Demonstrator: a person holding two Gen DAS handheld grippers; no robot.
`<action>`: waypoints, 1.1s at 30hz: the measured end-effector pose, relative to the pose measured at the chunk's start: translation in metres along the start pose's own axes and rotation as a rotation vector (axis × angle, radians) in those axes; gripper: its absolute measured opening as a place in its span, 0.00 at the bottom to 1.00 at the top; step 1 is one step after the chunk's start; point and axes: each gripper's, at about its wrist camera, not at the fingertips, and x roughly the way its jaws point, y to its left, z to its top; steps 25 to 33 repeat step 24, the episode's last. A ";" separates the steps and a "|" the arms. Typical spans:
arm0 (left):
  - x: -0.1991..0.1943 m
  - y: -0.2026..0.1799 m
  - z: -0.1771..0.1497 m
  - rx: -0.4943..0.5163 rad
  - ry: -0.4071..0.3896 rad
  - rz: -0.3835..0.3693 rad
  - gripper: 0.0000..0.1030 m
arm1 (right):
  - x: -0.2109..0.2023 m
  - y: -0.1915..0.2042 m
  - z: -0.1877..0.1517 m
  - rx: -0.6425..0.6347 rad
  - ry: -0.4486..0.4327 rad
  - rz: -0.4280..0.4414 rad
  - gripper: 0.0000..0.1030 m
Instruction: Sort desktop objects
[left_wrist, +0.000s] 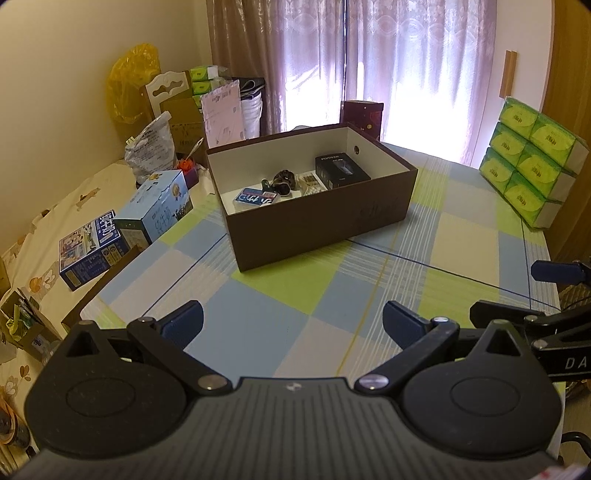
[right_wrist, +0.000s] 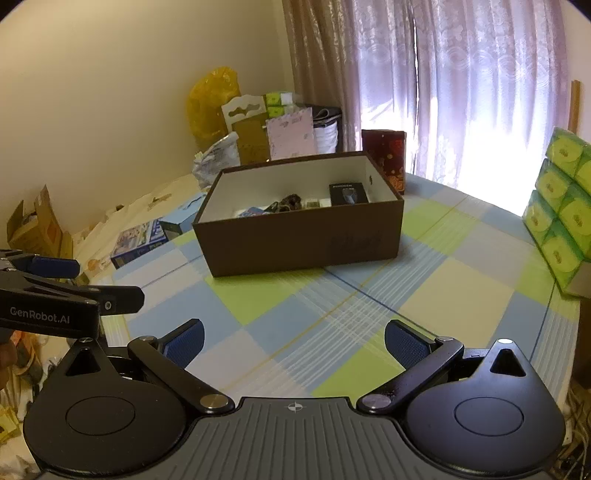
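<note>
"GenRobot.AI" stands on the left gripper (right_wrist: 55, 275) (white lettering).

Left gripper (left_wrist: 293, 325) and right gripper (right_wrist: 294, 341), side by side, level, jaws spread wide apart, nothing held between their fingers.

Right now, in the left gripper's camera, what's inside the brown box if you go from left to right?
Inside the brown box: blue and red packet → dark brown lumpy thing → small pale packet → black box.
</note>
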 end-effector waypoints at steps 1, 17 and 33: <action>0.001 0.000 0.000 -0.001 0.004 0.001 0.99 | 0.001 0.000 0.000 -0.001 0.003 0.001 0.98; 0.017 0.009 -0.009 -0.012 0.058 0.009 0.99 | 0.018 0.006 -0.005 -0.017 0.048 -0.003 0.98; 0.018 0.015 -0.008 -0.012 0.052 0.013 0.99 | 0.020 0.008 -0.004 -0.023 0.047 -0.002 0.98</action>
